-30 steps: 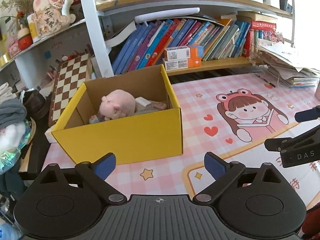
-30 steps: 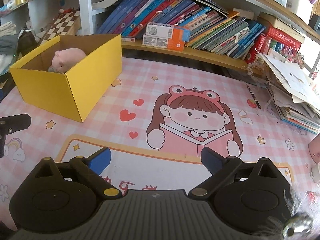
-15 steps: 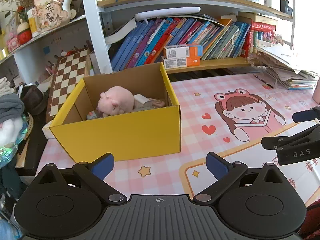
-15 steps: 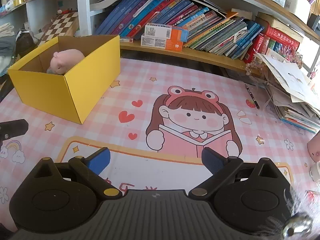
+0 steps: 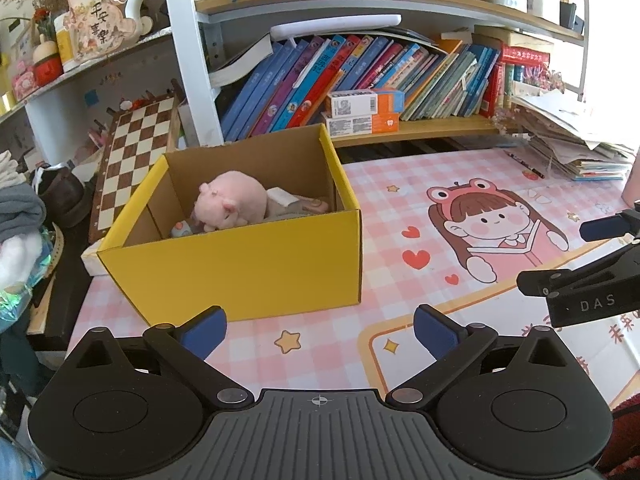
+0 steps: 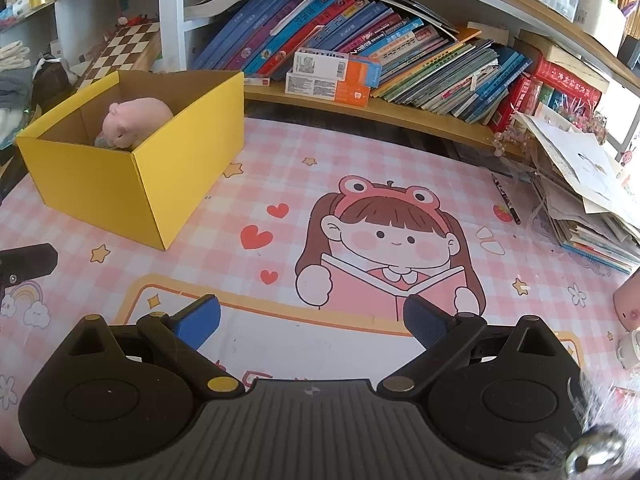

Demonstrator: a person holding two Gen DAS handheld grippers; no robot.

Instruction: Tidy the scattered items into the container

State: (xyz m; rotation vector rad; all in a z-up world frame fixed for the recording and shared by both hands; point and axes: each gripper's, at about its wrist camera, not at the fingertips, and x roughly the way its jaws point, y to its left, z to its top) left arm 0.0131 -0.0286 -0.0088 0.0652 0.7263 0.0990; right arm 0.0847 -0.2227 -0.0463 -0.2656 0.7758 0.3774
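A yellow cardboard box [image 5: 248, 264] [image 6: 120, 184] stands open on the pink cartoon mat [image 5: 400, 232] [image 6: 280, 184]. Inside it lies a pink plush pig [image 5: 232, 200] [image 6: 136, 120] with a few smaller items beside it. My left gripper [image 5: 318, 330] is open just in front of the box, nothing between its blue pads. My right gripper [image 6: 312, 320] is open over the mat, well right of the box, and holds nothing. The right gripper's body [image 5: 584, 284] shows at the right edge of the left wrist view. A pink object [image 6: 628, 304] lies at the mat's far right edge.
A low shelf of leaning books [image 5: 360, 80] [image 6: 360, 52] runs behind the mat. A chessboard [image 5: 132, 148] leans left of the box. A stack of papers and booklets [image 6: 592, 200] sits at the right, a pen [image 6: 506, 200] beside it. Clothes pile up at the far left [image 5: 20, 216].
Both grippers have drawn back a little from the box and mat; both stay open and nothing was taken or let go.
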